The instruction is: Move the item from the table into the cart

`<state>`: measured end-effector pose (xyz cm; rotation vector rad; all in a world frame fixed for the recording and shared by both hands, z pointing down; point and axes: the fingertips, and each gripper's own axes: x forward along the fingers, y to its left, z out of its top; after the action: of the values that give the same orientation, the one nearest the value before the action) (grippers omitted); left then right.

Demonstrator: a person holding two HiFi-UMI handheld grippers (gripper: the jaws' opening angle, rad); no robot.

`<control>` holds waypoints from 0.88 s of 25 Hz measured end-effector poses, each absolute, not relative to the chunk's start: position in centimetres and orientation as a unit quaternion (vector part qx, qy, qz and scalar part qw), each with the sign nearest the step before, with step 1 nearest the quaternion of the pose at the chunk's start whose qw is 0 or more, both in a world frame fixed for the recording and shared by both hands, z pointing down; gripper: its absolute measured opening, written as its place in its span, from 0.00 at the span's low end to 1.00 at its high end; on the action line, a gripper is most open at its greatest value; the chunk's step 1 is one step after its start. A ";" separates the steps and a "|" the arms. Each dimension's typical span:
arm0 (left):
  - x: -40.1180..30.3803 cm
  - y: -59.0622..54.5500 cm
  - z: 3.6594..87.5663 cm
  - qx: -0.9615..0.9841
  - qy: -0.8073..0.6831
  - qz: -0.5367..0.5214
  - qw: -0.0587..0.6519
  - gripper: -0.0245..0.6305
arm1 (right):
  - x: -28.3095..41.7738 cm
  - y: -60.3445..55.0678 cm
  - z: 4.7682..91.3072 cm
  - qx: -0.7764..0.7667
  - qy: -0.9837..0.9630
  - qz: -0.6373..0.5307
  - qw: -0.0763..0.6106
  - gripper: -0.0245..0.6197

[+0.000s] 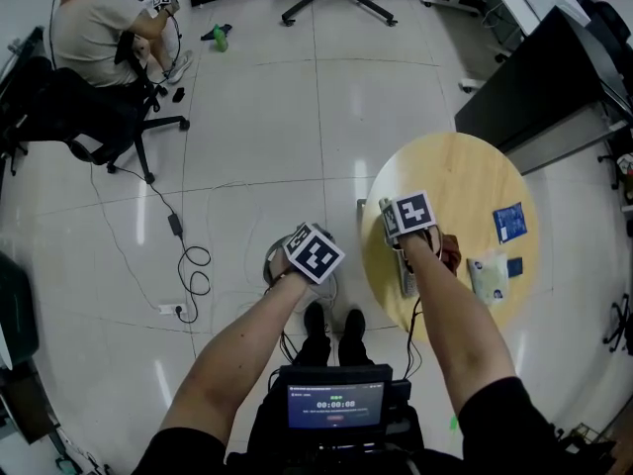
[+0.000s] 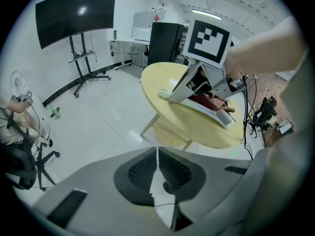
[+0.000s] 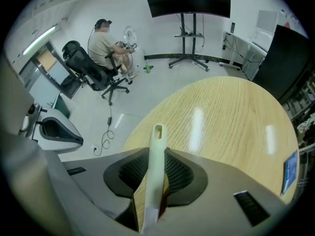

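Observation:
My right gripper (image 3: pixel 152 173) is shut on a brush (image 3: pixel 155 161) with a pale green handle, which runs up between the pads with its holed tip pointing over the round wooden table (image 3: pixel 221 117). In the left gripper view, the brush's white bristle head (image 2: pixel 224 117) sticks out below the hand, just above the tabletop. The head view has the right gripper (image 1: pixel 396 228) at the table's (image 1: pixel 465 181) left edge. Off the table, over the floor, my left gripper (image 2: pixel 156 163) is shut with nothing in it, and in the head view the left gripper (image 1: pixel 315 255) is left of the table. No cart is in view.
A blue packet (image 1: pixel 509 222), a pale packet (image 1: pixel 488 277) and a small blue item (image 1: pixel 514 265) lie on the table's right side. A person (image 1: pixel 94 28) sits on an office chair at the far left. Cables (image 1: pixel 188 265) trail over the floor. A black desk (image 1: pixel 534 77) stands behind the table.

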<state>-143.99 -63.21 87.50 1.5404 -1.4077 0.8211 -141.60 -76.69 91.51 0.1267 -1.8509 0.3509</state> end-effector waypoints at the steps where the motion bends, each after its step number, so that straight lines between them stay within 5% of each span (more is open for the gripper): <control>1: -144.4 -62.9 87.1 0.618 -0.569 0.327 0.433 0.07 | -141.6 -76.3 91.3 0.053 -0.794 0.153 0.586 0.16; 9: -144.7 -63.0 79.2 0.633 -0.620 0.256 0.388 0.06 | -141.6 -76.1 82.1 0.070 -0.866 0.179 0.462 0.15; 22: -134.6 -66.0 52.8 0.730 -0.667 0.016 0.146 0.04 | -127.8 -76.2 51.3 0.165 -0.973 0.096 0.129 0.15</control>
<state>-134.64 -65.97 52.85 2.1025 -1.9220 0.0473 -127.85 -76.19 51.29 0.4805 -2.8285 0.2792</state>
